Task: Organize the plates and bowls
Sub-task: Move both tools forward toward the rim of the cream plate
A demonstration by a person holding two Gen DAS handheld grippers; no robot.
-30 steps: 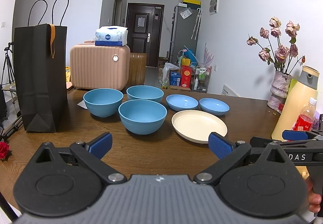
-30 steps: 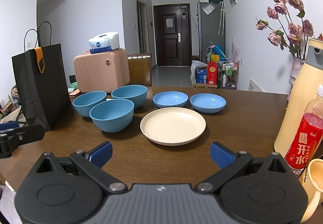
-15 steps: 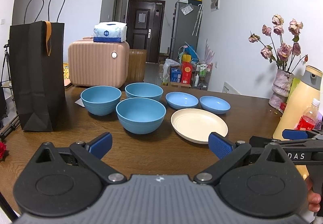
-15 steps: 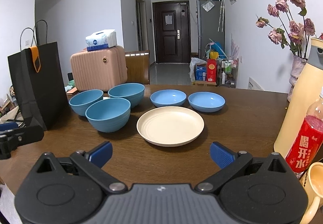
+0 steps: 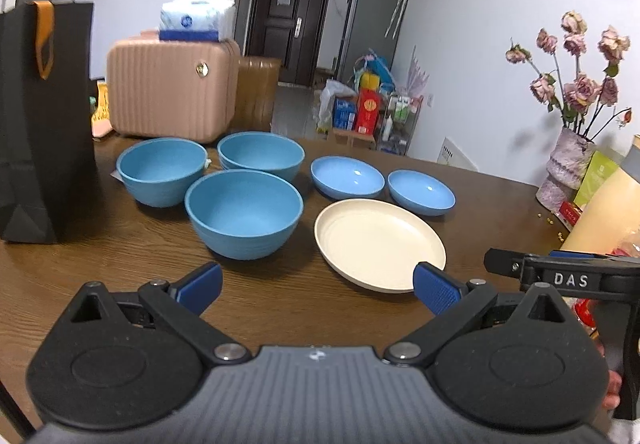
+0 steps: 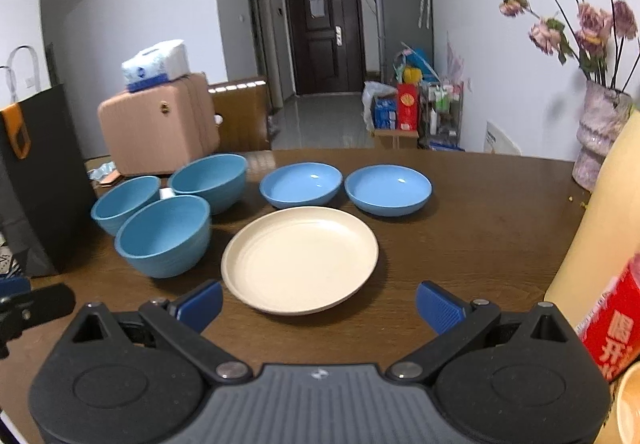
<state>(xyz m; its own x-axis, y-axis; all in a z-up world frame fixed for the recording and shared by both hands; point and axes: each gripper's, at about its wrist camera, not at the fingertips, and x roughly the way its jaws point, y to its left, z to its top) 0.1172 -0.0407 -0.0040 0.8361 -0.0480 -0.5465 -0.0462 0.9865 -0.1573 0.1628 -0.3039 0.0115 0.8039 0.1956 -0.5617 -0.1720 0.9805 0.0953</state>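
Note:
Three deep blue bowls sit in a cluster on the brown table (image 5: 100, 276): the nearest bowl (image 5: 244, 213) (image 6: 164, 240), one at back left (image 5: 162, 170) (image 6: 125, 202) and one at back right (image 5: 260, 158) (image 6: 210, 178). Two shallow blue plates (image 5: 347, 177) (image 5: 421, 192) (image 6: 301, 185) (image 6: 388, 189) lie behind a cream plate (image 5: 379, 242) (image 6: 300, 258). My left gripper (image 5: 318, 288) is open, just short of the nearest bowl and the cream plate. My right gripper (image 6: 319, 302) is open, with the cream plate's near rim between its fingertips' line.
A black paper bag (image 5: 44, 116) stands at the table's left. A pink suitcase (image 5: 172, 94) with a tissue pack is behind the bowls. At the right are a flower vase (image 6: 600, 140), a tan flask (image 6: 592, 228), a red-labelled bottle (image 6: 612, 320) and a mug rim.
Both grippers have moved forward and closer to the dishes, which now look larger. The right gripper has come up to the cream plate's near rim. Both stay open.

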